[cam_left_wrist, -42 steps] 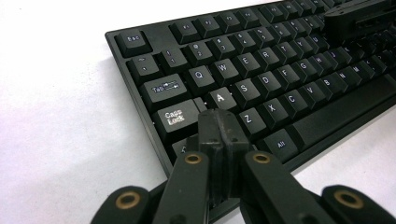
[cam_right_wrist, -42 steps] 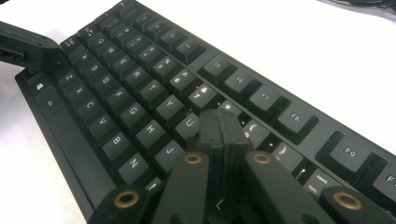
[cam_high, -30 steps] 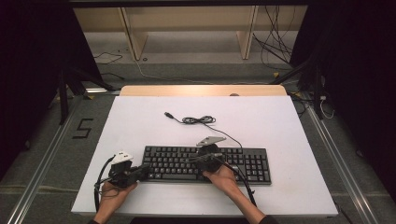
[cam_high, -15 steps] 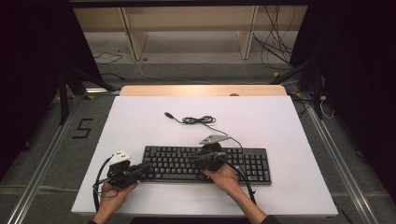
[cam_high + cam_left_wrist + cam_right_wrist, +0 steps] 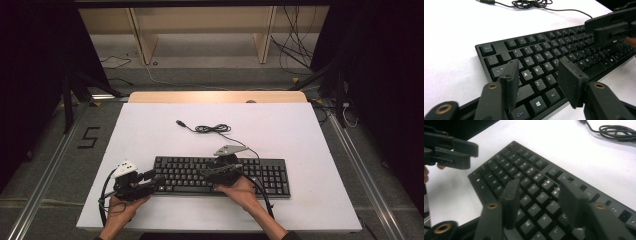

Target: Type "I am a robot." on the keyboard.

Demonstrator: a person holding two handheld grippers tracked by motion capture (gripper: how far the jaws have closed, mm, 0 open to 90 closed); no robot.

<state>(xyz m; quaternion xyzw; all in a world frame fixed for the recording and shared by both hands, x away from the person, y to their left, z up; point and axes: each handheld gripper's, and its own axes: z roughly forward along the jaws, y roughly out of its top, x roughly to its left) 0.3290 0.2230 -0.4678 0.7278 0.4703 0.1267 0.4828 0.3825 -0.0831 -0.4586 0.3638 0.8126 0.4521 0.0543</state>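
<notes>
Black jaws of both tools have just been opening and stand released, nothing gripped between them. The left tool (image 5: 150,181) is seen at the keyboard's (image 5: 270,172) 9 o'clock end, the right tool (image 5: 220,171) over its middle. The keyboard lies on the white desk (image 5: 300,130), seemingly just set down; withdrawal is judged next. At 12 o'clock its cable (image 5: 212,128) is coiled. No containers are seen.

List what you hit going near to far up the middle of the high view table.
Keyboard → coiled cable → USB plug → bare white table → wooden strip at the far edge.
</notes>
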